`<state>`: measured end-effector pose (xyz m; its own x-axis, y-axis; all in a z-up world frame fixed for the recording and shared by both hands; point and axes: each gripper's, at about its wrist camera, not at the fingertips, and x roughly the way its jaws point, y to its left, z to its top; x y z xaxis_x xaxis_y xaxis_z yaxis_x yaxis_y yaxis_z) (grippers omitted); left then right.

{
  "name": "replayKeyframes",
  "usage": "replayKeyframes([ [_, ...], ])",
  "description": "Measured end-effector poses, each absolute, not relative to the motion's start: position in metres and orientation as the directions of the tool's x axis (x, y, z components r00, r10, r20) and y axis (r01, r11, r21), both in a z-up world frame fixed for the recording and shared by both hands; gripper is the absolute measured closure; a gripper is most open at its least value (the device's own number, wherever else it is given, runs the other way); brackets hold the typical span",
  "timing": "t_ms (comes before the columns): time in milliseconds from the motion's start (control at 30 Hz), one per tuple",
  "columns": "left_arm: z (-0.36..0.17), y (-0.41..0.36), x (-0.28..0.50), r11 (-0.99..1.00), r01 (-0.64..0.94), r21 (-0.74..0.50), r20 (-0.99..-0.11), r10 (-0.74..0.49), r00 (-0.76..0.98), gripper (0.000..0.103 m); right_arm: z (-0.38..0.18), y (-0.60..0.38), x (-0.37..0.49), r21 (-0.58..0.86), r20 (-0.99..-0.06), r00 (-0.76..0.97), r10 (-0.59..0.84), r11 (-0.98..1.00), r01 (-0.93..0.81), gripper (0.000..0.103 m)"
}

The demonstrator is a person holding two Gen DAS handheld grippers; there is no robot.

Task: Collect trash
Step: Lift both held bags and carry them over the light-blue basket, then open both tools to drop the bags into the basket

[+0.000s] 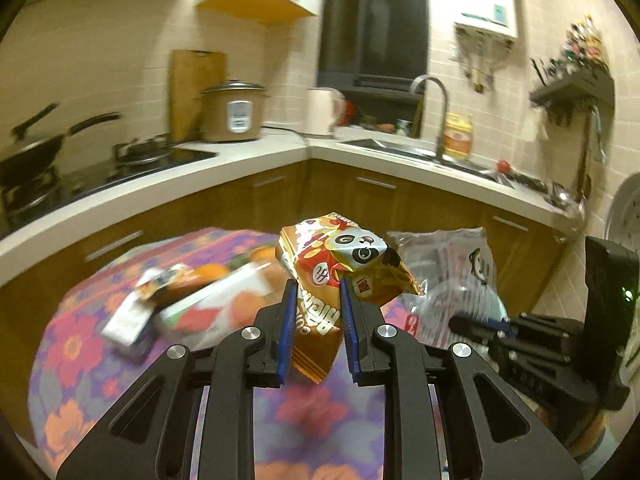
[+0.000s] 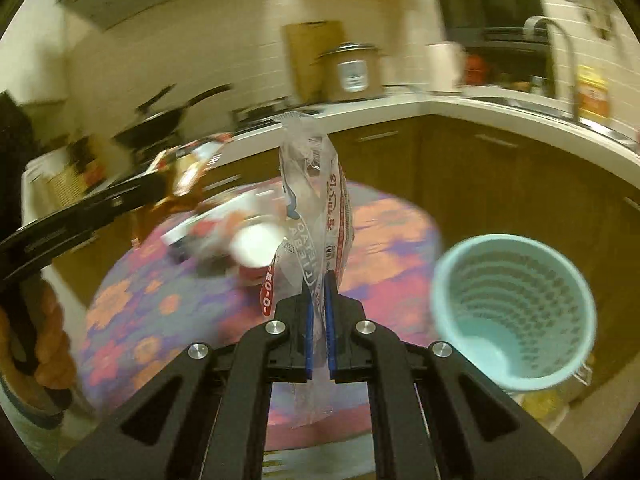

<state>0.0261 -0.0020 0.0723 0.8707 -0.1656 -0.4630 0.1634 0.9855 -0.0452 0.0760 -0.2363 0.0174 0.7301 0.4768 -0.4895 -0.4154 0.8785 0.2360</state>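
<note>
My left gripper (image 1: 318, 284) is shut on a crumpled orange snack bag (image 1: 340, 256) with a panda face, held above the floral table (image 1: 80, 344). In the right wrist view that bag (image 2: 188, 168) appears blurred at the left, in the left gripper (image 2: 156, 188). My right gripper (image 2: 319, 280) is shut on a clear plastic wrapper (image 2: 308, 184) with red print, which stands up from the pads and hangs below them. The left wrist view shows the wrapper (image 1: 452, 256) to the right of the snack bag. A pale blue slotted bin (image 2: 516, 308) stands open at the right of the table.
More wrappers and a small box (image 1: 200, 304) lie blurred on the tablecloth, with a white cup (image 2: 256, 246) among them. Behind runs an L-shaped kitchen counter (image 1: 248, 168) with a stove, pans, a rice cooker (image 1: 234, 112), a kettle and a sink. A hand (image 2: 52, 344) holds the left tool.
</note>
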Motion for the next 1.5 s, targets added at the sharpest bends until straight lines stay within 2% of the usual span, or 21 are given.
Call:
replayKeyframes([
  [300,0.057,-0.096,0.112,0.945,0.324,-0.033,-0.532,-0.291,0.795,0.083,-0.019,-0.345,0.137,0.254,-0.547,0.79,0.278,0.954,-0.161,0.1],
  [633,-0.013,-0.174,0.189,0.912,0.403,-0.081,-0.69,-0.343,0.637,0.082,-0.093,-0.399,0.193,0.379,-0.697,0.666,0.268,0.925,0.025,0.1],
  [733,-0.025,-0.18,0.2,0.906,0.411,-0.102,-0.705,-0.357,0.612,0.074,-0.098,-0.396,0.201,0.372,-0.716,0.648,0.261,0.927,0.038,0.099],
  [767,-0.027,-0.182,0.202,0.905,0.414,-0.102,-0.709,-0.358,0.607,0.065,-0.099,-0.396,0.203,0.367,-0.723,0.642,0.256,0.929,0.043,0.098],
  [800,-0.029,-0.184,0.204,0.905,0.415,-0.098,-0.712,-0.355,0.605,0.062,-0.101,-0.396,0.203,0.364,-0.73,0.634,0.254,0.93,0.047,0.098],
  [900,-0.032,-0.184,0.207,0.903,0.417,-0.104,-0.711,-0.361,0.603,0.057,-0.105,-0.399,0.203,0.372,-0.743,0.615,0.265,0.927,0.049,0.091],
  [1000,-0.032,-0.183,0.208,0.901,0.414,-0.128,-0.714,-0.373,0.592,0.057,-0.11,-0.401,0.2,0.372,-0.754,0.6,0.27,0.927,0.051,0.077],
  [1033,-0.03,-0.182,0.206,0.901,0.413,-0.132,-0.712,-0.376,0.593,0.056,-0.111,-0.401,0.197,0.37,-0.754,0.601,0.266,0.927,0.053,0.069],
  [1067,-0.028,-0.181,0.205,0.9,0.414,-0.134,-0.708,-0.38,0.595,0.055,-0.111,-0.402,0.195,0.366,-0.753,0.604,0.26,0.929,0.057,0.053],
  [1100,-0.026,-0.18,0.202,0.9,0.415,-0.136,-0.704,-0.382,0.598,0.054,-0.109,-0.401,0.192,0.361,-0.75,0.611,0.253,0.931,0.056,0.047],
  [1267,-0.007,-0.17,0.18,0.898,0.415,-0.147,-0.663,-0.401,0.632,0.052,-0.097,-0.399,0.179,0.365,-0.724,0.642,0.253,0.93,0.046,0.045],
  [1500,0.04,-0.136,0.128,0.907,0.399,-0.133,-0.548,-0.403,0.734,0.05,-0.04,-0.363,0.151,0.361,-0.59,0.743,0.316,0.926,-0.107,0.045],
])
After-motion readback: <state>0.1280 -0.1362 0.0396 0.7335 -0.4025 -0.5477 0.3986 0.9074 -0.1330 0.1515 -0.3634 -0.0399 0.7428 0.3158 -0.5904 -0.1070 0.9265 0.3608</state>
